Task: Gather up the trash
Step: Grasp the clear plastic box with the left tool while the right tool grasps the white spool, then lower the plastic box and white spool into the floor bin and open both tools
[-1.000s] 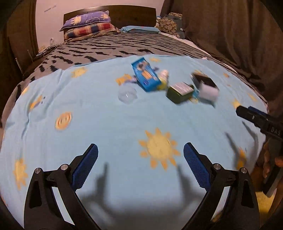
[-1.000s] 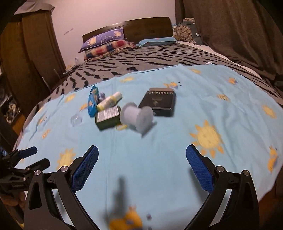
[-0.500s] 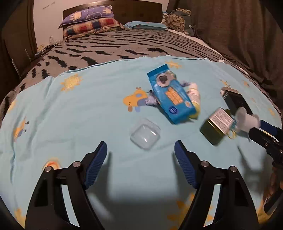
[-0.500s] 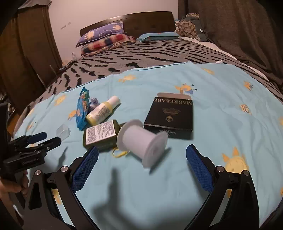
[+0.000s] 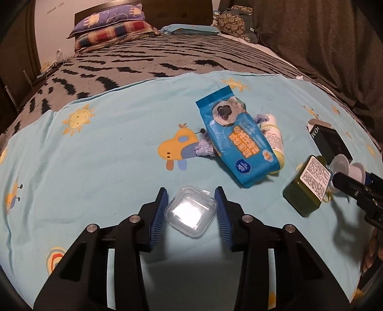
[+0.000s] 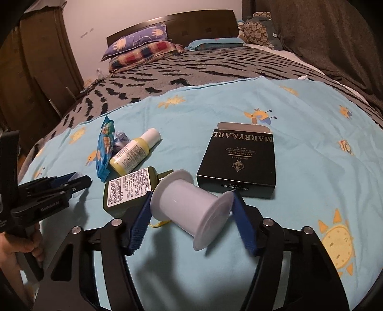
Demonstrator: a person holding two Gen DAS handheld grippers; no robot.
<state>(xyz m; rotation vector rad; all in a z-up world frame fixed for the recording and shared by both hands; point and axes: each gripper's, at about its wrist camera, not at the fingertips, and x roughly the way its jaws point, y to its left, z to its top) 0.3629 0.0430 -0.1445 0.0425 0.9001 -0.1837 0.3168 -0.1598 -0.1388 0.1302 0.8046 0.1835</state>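
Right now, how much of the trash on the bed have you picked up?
None is collected yet; no bin shows. The left tongs straddle the clear plastic square case, and the right tongs close around the white plastic spool. Still lying on the sheet: blue wipes packet, yellow lotion bottle, olive-green tin, black cardboard box.

Both wrist views low, close over bedsheet, facing headboard, sharing clutter

In the right wrist view, the spool lies at centre on the bed, the box upper right of it, the bottle upper left.
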